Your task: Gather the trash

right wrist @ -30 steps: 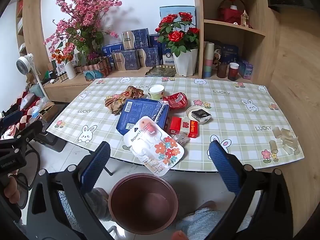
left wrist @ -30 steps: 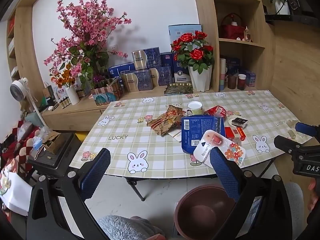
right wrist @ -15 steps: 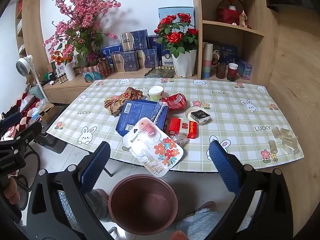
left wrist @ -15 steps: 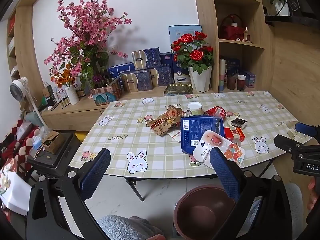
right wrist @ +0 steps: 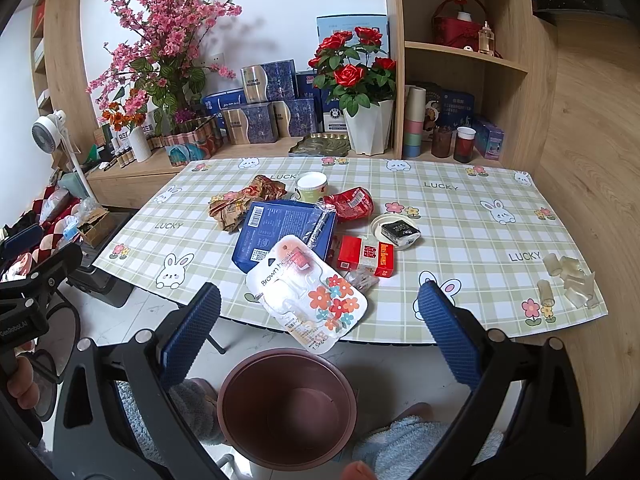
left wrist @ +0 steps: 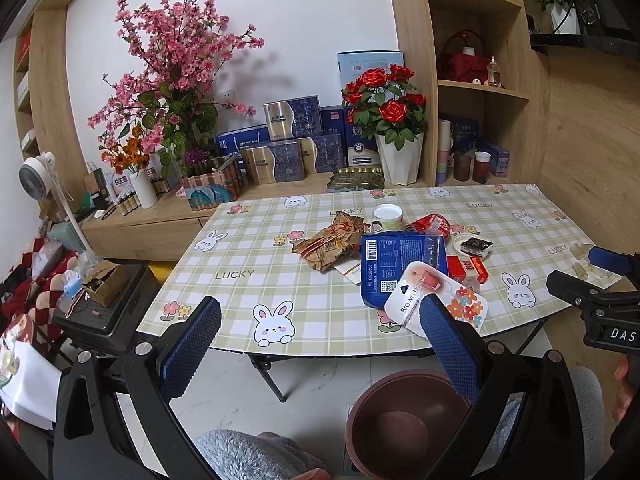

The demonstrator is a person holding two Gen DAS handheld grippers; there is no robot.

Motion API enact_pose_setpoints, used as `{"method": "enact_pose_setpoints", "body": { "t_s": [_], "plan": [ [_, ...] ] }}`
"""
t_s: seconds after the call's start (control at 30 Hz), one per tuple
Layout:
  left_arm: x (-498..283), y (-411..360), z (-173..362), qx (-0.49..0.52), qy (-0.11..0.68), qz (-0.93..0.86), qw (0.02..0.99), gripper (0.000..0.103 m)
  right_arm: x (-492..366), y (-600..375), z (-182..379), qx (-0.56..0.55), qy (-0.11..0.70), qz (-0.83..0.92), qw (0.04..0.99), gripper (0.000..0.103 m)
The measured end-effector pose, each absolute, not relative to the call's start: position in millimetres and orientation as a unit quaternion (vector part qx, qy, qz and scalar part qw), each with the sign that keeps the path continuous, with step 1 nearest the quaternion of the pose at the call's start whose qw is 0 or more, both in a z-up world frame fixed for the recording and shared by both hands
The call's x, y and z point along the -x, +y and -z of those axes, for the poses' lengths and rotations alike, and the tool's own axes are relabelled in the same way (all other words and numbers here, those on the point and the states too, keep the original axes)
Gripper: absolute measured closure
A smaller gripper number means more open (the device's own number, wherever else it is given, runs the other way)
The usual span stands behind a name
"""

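Clear plastic scraps (right wrist: 568, 280): right view only

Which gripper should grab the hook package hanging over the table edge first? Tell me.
Right, probably. The right gripper is open and squarely faces the hook package, with the bin just below. The left gripper, also open, sits off to its left.

One bin (right wrist: 287, 404), one cup (right wrist: 311, 186), two red boxes (right wrist: 365, 256).

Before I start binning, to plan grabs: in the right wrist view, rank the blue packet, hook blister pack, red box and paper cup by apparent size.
1. blue packet and hook blister pack: similar; pack sits nearer.
2. red box
3. paper cup
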State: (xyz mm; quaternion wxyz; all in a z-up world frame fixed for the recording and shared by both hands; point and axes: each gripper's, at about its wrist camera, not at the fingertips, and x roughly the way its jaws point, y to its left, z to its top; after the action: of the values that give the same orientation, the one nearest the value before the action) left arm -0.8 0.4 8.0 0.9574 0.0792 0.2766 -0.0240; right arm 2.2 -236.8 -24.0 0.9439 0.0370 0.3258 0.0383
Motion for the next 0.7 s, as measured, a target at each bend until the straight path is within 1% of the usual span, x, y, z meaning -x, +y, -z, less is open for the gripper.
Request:
{"method": "enact_pose_setpoints", "body": {
  "t_s": [0.7],
  "plan": [
    [5,-4,-18,-0.075,0.279,0.024,0.957,0.006,-2,-236,24,-0.037,0.326,-0.038,0.944,0.006]
  ]
}}
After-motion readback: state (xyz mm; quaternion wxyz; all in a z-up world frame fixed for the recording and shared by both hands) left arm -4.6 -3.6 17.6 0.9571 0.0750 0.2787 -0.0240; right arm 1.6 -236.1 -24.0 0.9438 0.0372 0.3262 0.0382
